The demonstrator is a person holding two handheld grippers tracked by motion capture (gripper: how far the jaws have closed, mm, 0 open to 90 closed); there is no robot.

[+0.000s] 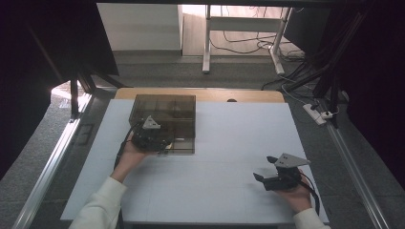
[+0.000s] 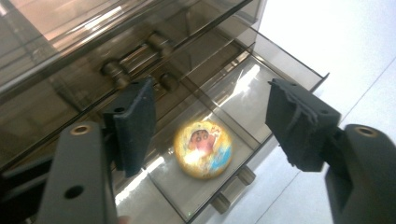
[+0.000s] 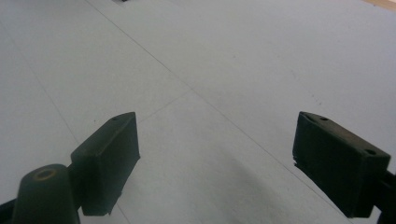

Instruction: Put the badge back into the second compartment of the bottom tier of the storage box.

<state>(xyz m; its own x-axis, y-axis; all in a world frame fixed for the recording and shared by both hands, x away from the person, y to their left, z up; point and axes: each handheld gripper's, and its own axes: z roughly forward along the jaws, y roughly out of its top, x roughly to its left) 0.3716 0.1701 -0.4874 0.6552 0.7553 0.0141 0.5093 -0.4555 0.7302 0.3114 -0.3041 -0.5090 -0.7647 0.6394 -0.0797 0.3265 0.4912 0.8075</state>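
Ball (image 2: 202, 149), round and yellowish with a cartoon figure printed on it, lies in the open drawer (image 2: 243, 93) of the smoky clear box (image 1: 165, 121), in a compartment set off by thin clear dividers. It catches a bright glare, so part of its print is washed out. In the left gripper view it sits between my two black pads (image 2: 135, 123), lower and farther off than they are, and neither pad touches it. My left gripper (image 2: 210, 126) is spread wide, with nothing between its jaws. One pad hangs in front of the box's dark front, just below the handle (image 2: 137, 56) of the shut drawer above; the other is over the drawer's far wall, near the white table (image 2: 336, 42). Two small knobs (image 2: 233, 189) stick out from the open drawer's front edge, close under the ball. From the high view, my left hand (image 1: 129, 155) holds that gripper at the box's near left corner, with the grey plate on top. The box stands toward the back left of the table. My right gripper (image 1: 266, 168) is well apart from it, near the table's front right, held low in my right hand (image 1: 293, 195). Its jaws are spread wide too, and in the right gripper view I see bare white tabletop between them, nothing held.
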